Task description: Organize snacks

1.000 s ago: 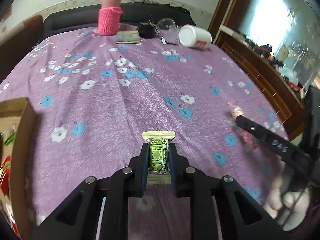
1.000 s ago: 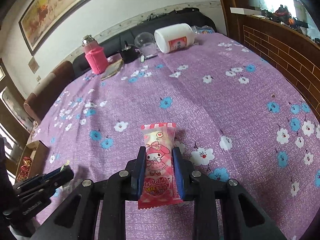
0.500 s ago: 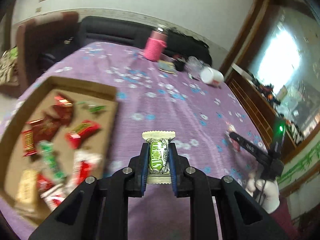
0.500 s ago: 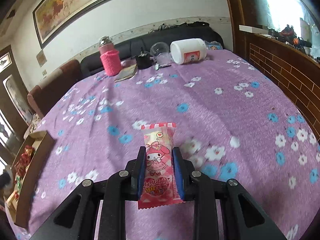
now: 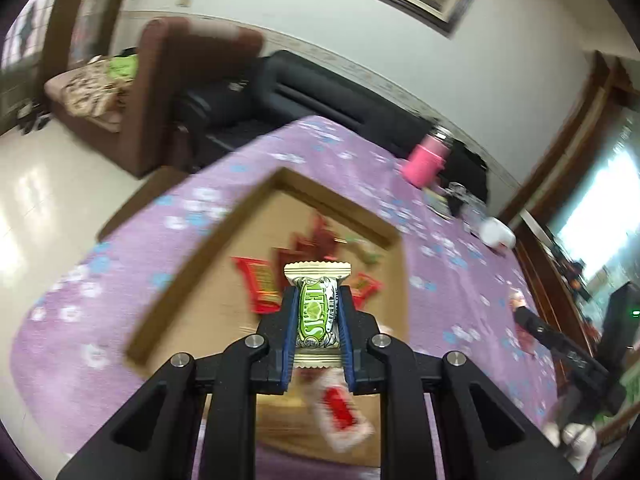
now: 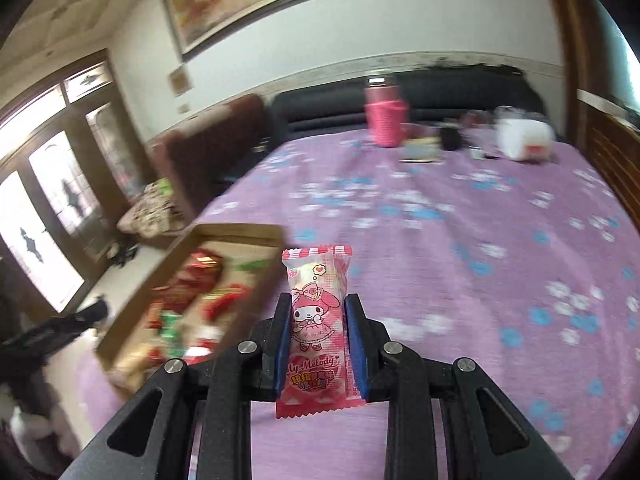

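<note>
Jaws of the left gripper (image 5: 318, 320) are clamped on a small green-and-white wrapped candy with cream crimped ends (image 5: 317, 312), held upright between the blue pads; jaws of the right gripper (image 6: 318, 344) are clamped on a pink cartoon-printed snack packet (image 6: 318, 320), likewise upright. Shallow brown cardboard box (image 5: 192, 276): set on the desk covered by a purple cloth with white and blue flowers (image 6: 480, 240), near its edge; several snacks in red, green and white wrappers are already held inside, blurred and not told apart. Progress, as judged: partly done, with two snacks gripped and not yet released into the box; no loose snack is seen on the bare cloth, so these may be among the last. Left gripper pose: pointed downward over the box interior, candy above the box floor. Right gripper pose: pointed downward over the cloth, just beside the box's near corner, packet not yet over the opening. Far end of the desk: pink knitted-sleeve bottle (image 6: 386, 118), white plastic jar on its side (image 6: 524, 138), small dark items, blurred.
</note>
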